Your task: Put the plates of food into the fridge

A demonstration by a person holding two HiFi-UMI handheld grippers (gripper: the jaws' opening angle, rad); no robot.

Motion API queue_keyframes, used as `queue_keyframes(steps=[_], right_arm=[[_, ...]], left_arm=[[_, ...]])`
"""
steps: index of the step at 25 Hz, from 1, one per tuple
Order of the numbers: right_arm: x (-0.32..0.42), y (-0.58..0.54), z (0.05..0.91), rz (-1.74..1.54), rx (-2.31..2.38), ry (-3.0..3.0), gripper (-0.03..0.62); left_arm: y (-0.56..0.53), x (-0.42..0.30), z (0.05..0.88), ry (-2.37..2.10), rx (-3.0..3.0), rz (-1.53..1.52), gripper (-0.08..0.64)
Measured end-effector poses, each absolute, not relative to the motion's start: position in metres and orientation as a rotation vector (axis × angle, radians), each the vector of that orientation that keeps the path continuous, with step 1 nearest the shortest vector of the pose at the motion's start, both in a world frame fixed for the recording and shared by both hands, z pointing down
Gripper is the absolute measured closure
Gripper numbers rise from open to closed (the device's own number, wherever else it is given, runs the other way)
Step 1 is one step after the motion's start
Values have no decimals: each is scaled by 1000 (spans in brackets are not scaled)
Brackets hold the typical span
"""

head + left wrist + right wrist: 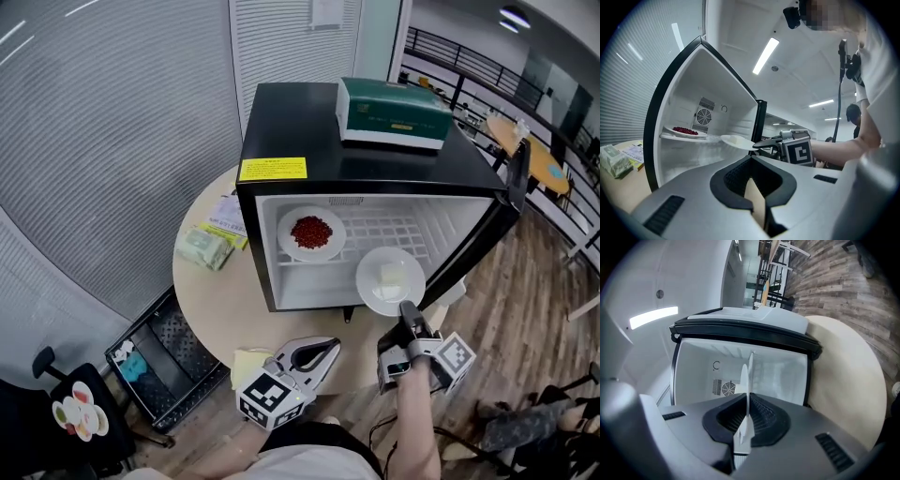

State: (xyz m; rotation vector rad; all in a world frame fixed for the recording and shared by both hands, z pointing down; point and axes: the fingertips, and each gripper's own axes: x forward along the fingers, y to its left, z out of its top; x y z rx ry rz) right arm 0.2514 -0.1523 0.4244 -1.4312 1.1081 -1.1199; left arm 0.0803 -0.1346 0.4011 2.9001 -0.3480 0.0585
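The right tongs [409, 310] are clamped on the near rim of a white plate [390, 279]. The step in hand, as I judge it, is to keep that plate level while it goes forward into the open fridge [291, 122] and onto the wire shelf [398, 228], to the right of the plate of red food [311, 232] already there. The grip should let go only once the plate rests. A rim pinch gives little hold against tipping, so a slow, flat carry looks wise, kept clear of the door [487, 220] at the right. The left tongs [330, 349] are together with nothing in them, above the round counter [211, 295]. The held plate is round, shallow and plain white, with a pale block of food in its middle. It hangs at the fridge mouth, about level with the shelf.
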Motion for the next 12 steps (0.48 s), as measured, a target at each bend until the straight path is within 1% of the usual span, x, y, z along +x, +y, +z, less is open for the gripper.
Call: queue_keyframes(steps=[12], right_arm=[[274, -208, 414, -1125, -1498, 1120, 575]], left_arm=[[-158, 76, 399, -422, 2874, 24, 557]])
